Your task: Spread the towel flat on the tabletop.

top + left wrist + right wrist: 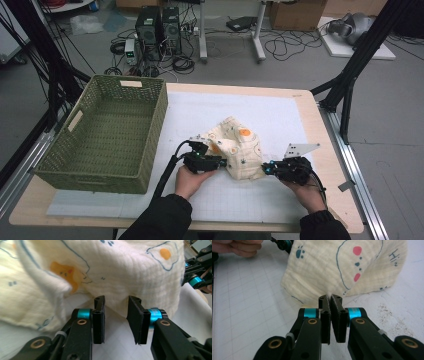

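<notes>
Two claws work on one cream cloth (240,147) printed with orange spots and blue line drawings, which lies bunched up on the white gridded mat (280,115) of the worktop (327,150), a little to the 4 o'clock side of the mat's middle in the high view. At 9 o'clock from the cloth, just beside the mat's left part, stands a green woven basket (150,130).

Left claw (116,312) comes to the cloth from its 8 o'clock side in the high view (220,161). In the left gripper view its two black jaws stand apart with a clear gap, and the lower edge of the cloth (112,270) hangs just over their tips; the mat is seen between them, and the pads do not press on the fabric. So this claw is partly wide and holds nothing.

Right claw (329,300) is at the 4 o'clock corner of the cloth in the high view (267,169). In the right gripper view its jaws are nearly together, narrow, and a small tip of the cloth (342,267) is pinched between them, so this claw is holding the cloth by its edge.

Both hands, the left hand (192,180) and the right hand (310,195), enter from 6 o'clock in dark sleeves
</notes>
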`<state>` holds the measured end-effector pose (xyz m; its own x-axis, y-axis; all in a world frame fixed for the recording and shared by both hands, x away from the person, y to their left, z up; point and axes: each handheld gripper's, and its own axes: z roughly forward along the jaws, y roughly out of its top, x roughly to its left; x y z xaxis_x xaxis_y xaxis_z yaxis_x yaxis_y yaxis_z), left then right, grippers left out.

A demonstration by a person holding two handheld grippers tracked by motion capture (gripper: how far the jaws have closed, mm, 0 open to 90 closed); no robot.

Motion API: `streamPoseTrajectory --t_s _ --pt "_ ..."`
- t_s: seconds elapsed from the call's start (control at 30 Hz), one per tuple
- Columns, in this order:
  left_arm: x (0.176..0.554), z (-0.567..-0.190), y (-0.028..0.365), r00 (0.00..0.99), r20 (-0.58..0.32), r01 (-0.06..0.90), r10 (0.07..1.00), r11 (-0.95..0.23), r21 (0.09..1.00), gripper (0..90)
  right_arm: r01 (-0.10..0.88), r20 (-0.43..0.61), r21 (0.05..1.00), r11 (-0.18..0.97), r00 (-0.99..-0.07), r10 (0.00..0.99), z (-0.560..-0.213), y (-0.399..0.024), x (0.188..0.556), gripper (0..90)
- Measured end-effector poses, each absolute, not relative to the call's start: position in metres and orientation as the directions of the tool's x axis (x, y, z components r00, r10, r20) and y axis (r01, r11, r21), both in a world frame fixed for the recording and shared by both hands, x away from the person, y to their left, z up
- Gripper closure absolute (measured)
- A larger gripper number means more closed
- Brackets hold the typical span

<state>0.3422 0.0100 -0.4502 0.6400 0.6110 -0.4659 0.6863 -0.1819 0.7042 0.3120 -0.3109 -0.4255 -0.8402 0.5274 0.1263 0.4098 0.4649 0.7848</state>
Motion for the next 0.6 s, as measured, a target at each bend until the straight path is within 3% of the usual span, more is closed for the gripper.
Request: streamPoseTrajectory --t_s 0.13,0.27,0.33,0.6 --pt "0.343 -0.455 0.004 0.640 -0.466 0.689 0.611 -0.187 0.701 69.2 0.411 0.127 0.783 0.467 -0.841 0.526 -0.426 -0.310 0.313 86.4" --pt "0.344 -0.457 0.001 0.646 -0.467 0.683 0.603 -0.185 0.706 85.4 0.406 0.123 0.783 0.472 -0.844 0.523 -0.427 -0.308 0.314 86.4" --pt "0.344 -0.456 0.001 0.648 -0.460 0.678 0.607 -0.185 0.711 89.2 0.405 0.123 0.783 0.472 -0.845 0.521 -0.427 -0.308 0.314 86.4" --pt "0.336 -0.437 0.012 0.664 -0.423 0.645 0.616 -0.185 0.742 89.7 0.394 0.115 0.790 0.470 -0.848 0.517 -0.424 -0.309 0.311 86.2"
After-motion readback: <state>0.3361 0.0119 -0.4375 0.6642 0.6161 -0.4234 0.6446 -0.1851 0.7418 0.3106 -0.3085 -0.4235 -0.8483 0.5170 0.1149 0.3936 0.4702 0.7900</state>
